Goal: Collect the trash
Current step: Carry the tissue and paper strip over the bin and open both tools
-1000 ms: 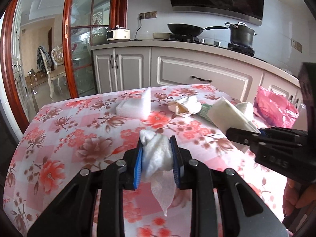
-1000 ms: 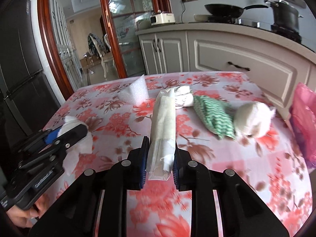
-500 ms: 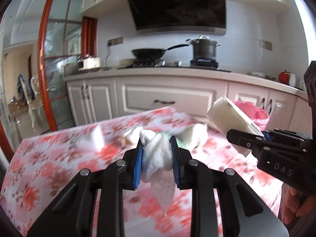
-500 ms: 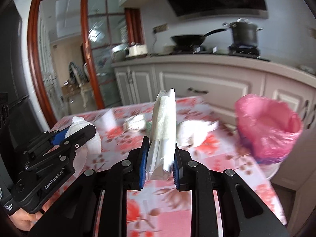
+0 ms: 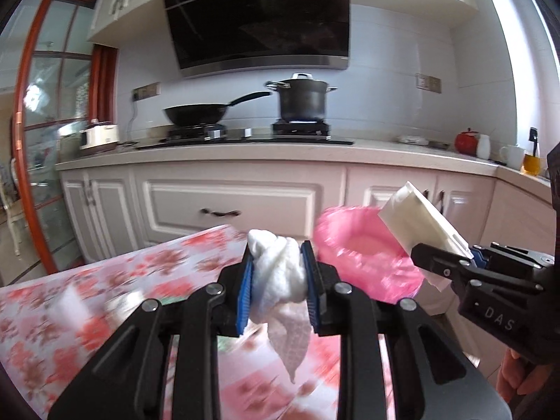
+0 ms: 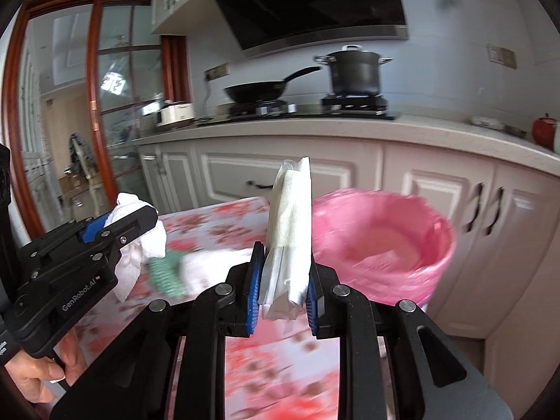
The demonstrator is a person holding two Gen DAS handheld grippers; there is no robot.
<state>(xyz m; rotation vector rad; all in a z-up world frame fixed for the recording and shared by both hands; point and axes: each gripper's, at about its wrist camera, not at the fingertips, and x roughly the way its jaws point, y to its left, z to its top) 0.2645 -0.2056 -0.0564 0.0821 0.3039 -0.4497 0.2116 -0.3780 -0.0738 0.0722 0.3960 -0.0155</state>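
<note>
Table (image 5: 52,318) blurred, green trash (image 6: 164,273) indistinct

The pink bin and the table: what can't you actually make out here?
- Pink bin: its base, hidden by the right gripper in the right wrist view.
- Table: leftover items smeared by motion blur, both views.
- White packet: any print too faint.
- Tissue: lower tail blurred against the table, left wrist view.
</note>
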